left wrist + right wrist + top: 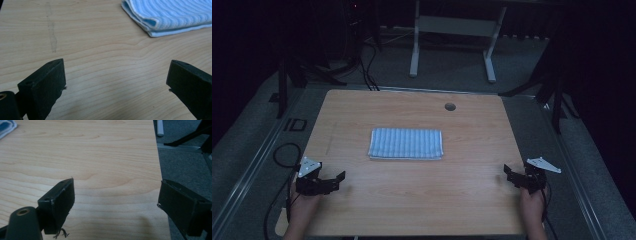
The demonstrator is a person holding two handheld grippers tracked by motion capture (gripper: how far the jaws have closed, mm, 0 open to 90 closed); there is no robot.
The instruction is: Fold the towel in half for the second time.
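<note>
Both grippers rest at the table's (362, 210) near corners, left gripper (337, 181) and right gripper (510, 176), jaws spread wide and empty, probably staged to approach from either side. Between them, well apart from both, the folded striped towel (406, 144) lies flat at mid-table, long axis running left-right, its folded edge apparently facing the person.

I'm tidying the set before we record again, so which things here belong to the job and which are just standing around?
In the job:
folded blue striped towel
left gripper, jaws open
right gripper, jaws open
wooden table

Standing around:
white table frame on the floor behind
black stand legs beside the table
</note>
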